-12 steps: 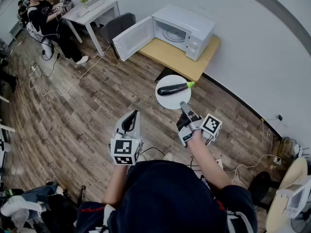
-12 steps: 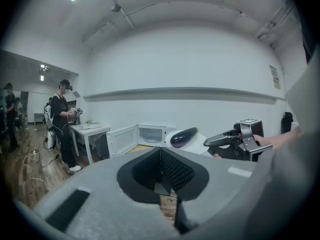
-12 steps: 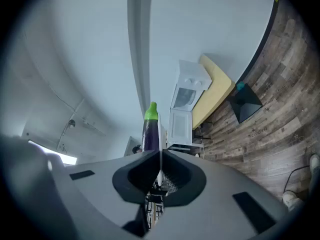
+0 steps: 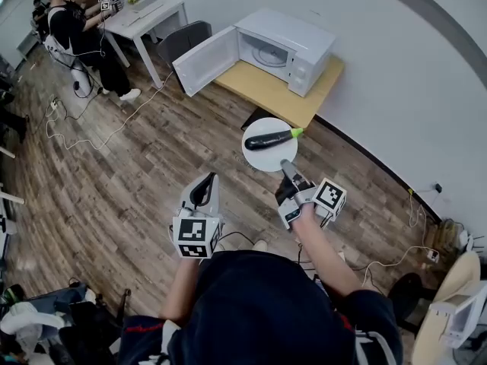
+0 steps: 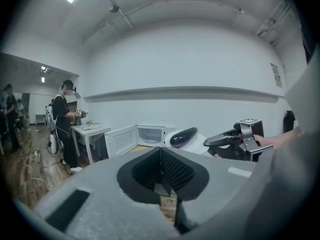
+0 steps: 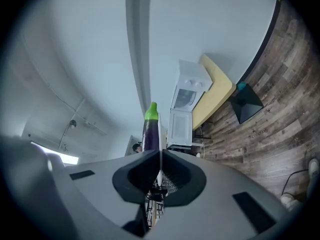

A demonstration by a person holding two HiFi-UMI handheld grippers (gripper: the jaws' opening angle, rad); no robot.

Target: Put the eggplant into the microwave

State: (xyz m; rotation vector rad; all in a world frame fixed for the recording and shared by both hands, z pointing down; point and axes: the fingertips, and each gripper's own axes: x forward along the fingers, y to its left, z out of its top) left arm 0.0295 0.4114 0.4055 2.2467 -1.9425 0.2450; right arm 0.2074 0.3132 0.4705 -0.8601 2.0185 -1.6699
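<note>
A dark purple eggplant [image 4: 268, 138] with a green stem lies on a white plate [image 4: 270, 155]. My right gripper [image 4: 288, 170] is shut on the plate's near rim and holds it level in the air. In the right gripper view the plate [image 6: 159, 139] shows edge-on between the jaws, with the eggplant [image 6: 150, 131] beside it. My left gripper [image 4: 203, 192] hangs shut and empty, lower left of the plate. The white microwave [image 4: 285, 40] sits on a low wooden table [image 4: 274, 90], its door [image 4: 203, 61] swung open to the left.
A person [image 4: 76, 33] sits at a white desk [image 4: 144, 14] at the far left. A grey chair [image 4: 186, 40] stands behind the microwave door. Cables [image 4: 84, 116] trail over the wooden floor. The white wall [image 4: 396, 90] runs along the right.
The scene has shifted slightly: the plate with the eggplant sits a touch higher and more left in the head view. Both grippers hold their poses.
</note>
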